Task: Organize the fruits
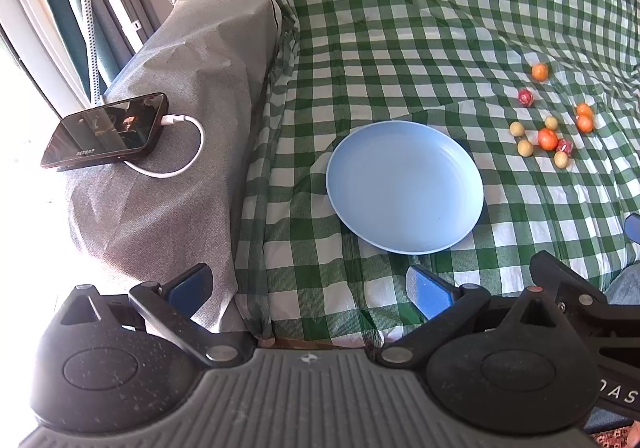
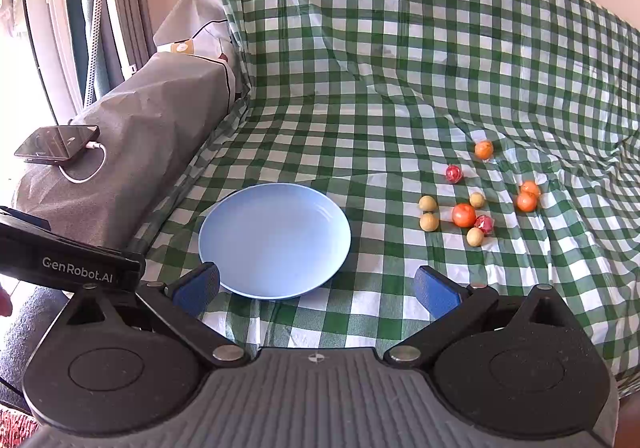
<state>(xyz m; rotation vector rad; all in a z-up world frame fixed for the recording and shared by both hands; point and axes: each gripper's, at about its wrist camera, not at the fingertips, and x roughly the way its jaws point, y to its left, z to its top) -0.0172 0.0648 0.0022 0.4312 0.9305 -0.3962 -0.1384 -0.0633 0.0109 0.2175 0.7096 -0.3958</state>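
Note:
An empty light-blue plate (image 1: 404, 187) (image 2: 274, 240) lies on the green checked cloth. To its right lie several small fruits: orange ones (image 1: 547, 139) (image 2: 463, 215), red ones (image 1: 525, 97) (image 2: 453, 173) and pale yellow ones (image 1: 517, 129) (image 2: 427, 203). My left gripper (image 1: 310, 294) is open and empty, held near the front edge, left of the plate. My right gripper (image 2: 318, 292) is open and empty, just in front of the plate. The left gripper's body (image 2: 72, 268) shows at the left of the right wrist view.
The green checked cloth (image 1: 400, 47) (image 2: 400, 67) covers the seat and backrest of a sofa. A grey-covered armrest (image 1: 168, 127) (image 2: 140, 135) on the left holds a phone (image 1: 106, 131) (image 2: 56, 145) with a white charging cable (image 1: 180, 151). A window is further left.

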